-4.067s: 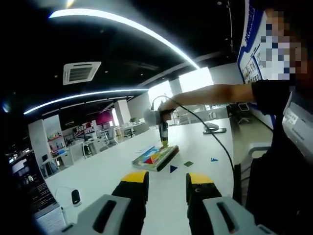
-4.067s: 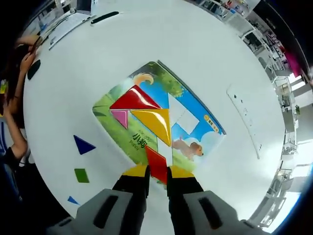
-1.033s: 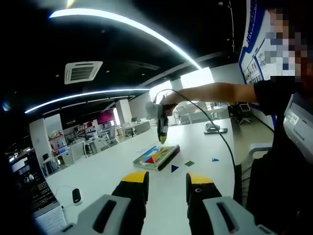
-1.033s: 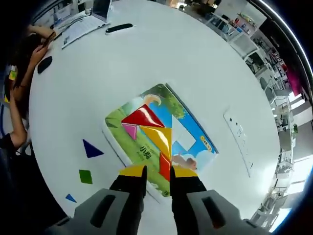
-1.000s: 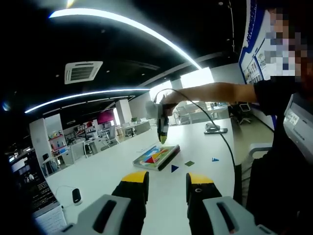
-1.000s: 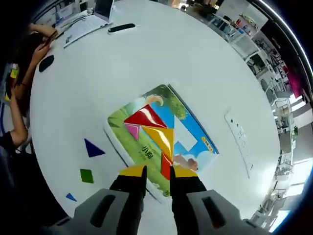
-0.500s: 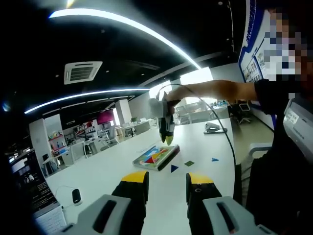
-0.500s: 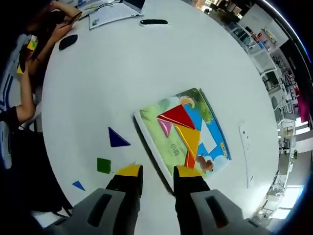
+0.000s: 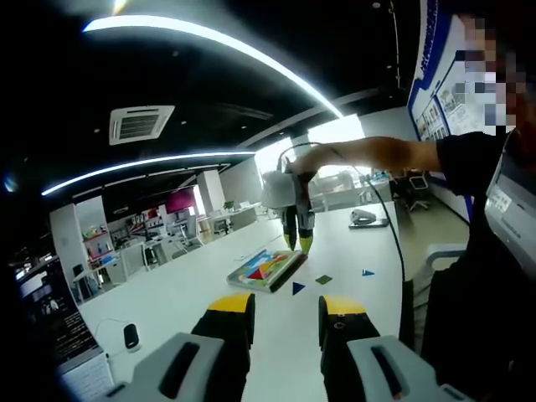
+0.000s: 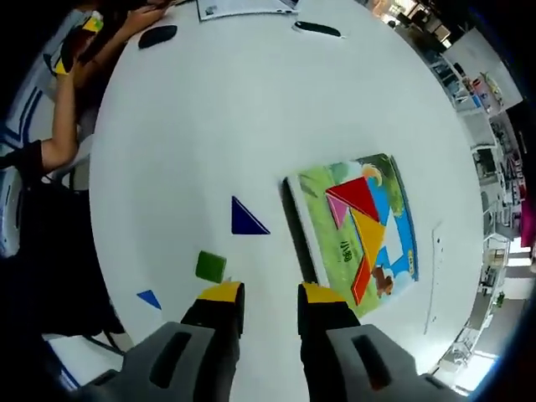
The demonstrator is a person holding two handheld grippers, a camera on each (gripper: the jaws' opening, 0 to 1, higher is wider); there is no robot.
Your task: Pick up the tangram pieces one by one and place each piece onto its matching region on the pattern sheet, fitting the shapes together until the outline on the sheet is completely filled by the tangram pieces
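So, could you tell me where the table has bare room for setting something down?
The widest bare stretch of table lies above the dark blue triangle and sheet, up to the pen. It's crowded by the green square and small blue triangle.

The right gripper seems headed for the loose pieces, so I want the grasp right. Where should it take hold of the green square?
Probably straight down from above, jaws closing across two opposite straight edges. The green square lies flat on the white table, apart from the dark blue triangle and small blue triangle, so its sides are free. The open right gripper hovers just beside it.
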